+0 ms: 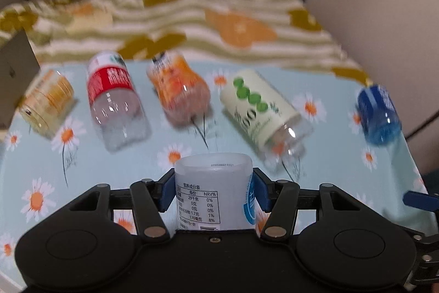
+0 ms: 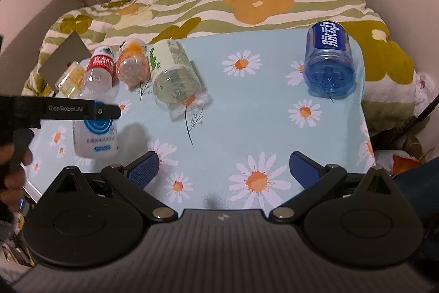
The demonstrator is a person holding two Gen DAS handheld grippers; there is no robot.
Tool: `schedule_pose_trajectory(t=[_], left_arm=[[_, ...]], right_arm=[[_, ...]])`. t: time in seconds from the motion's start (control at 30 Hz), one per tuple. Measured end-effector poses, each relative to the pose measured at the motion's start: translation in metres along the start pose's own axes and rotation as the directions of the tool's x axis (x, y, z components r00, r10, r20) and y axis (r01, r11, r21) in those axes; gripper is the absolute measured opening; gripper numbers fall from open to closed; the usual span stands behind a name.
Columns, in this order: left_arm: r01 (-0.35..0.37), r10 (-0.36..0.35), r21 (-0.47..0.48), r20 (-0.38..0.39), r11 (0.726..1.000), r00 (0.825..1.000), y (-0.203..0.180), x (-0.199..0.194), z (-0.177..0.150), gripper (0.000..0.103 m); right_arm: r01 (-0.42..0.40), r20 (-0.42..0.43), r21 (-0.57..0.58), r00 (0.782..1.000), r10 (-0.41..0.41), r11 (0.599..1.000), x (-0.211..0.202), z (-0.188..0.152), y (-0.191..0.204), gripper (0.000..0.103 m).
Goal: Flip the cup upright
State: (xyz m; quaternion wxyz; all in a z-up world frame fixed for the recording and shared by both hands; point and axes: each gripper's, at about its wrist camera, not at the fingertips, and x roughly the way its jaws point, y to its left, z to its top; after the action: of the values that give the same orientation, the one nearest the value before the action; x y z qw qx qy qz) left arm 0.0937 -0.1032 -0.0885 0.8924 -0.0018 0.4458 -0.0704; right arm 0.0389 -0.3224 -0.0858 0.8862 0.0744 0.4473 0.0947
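Observation:
My left gripper (image 1: 213,183) is shut on a white bottle (image 1: 214,183) with a printed nutrition label, clamped between the blue pads. In the right wrist view that bottle (image 2: 94,136) stands on end below the left gripper's finger (image 2: 107,110), at the table's left side; whether it touches the cloth is unclear. My right gripper (image 2: 223,159) is open over the daisy-print tablecloth (image 2: 247,114), holding nothing. On their sides lie a yellow bottle (image 1: 46,103), a red-labelled bottle (image 1: 112,98), an orange bottle (image 1: 178,89), a green-and-white bottle (image 1: 260,106) and a blue bottle (image 2: 329,59).
A striped, flowered quilt (image 2: 247,2) lies bunched behind the table's far edge. A grey card (image 2: 65,56) stands at the far left corner. A person's hand (image 2: 13,172) grips the left tool. The table's right edge (image 2: 369,133) drops off beside clutter.

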Motion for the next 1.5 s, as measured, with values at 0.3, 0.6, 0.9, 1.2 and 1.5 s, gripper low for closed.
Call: schedule_pose_trajectory(t=[0.3, 0.6, 0.9, 1.2, 1.5], left_arm=[[-0.011, 0.006, 0.014, 0.287, 1.000, 0.958, 0.004, 0.022, -0.029, 0.062], [-0.036, 0.013, 0.063, 0.341, 0.997, 0.940, -0.002, 0.016, -0.051, 0.064], [-0.022, 0.006, 0.071, 0.224, 0.997, 0.975, 0.000, 0.009, -0.053, 0.065], [-0.012, -0.005, 0.088, 0.191, 0.996, 0.982, -0.003, 0.004, -0.053, 0.092], [-0.014, -0.008, 0.106, 0.209, 0.994, 0.978, 0.003, -0.032, -0.040, 0.097]], right_arm=[[0.001, 0.006, -0.057, 1.000, 0.000, 0.998, 0.017, -0.009, 0.023, 0.103], [0.022, 0.015, -0.113, 1.000, -0.021, 0.993, 0.023, -0.021, 0.039, 0.103], [0.030, 0.037, -0.102, 0.999, -0.026, 0.994, 0.013, -0.022, 0.041, 0.103], [0.051, 0.055, -0.092, 0.997, -0.046, 0.994, 0.002, -0.028, 0.043, 0.103], [0.075, 0.090, -0.074, 0.994, -0.069, 0.994, -0.029, -0.021, 0.051, 0.103]])
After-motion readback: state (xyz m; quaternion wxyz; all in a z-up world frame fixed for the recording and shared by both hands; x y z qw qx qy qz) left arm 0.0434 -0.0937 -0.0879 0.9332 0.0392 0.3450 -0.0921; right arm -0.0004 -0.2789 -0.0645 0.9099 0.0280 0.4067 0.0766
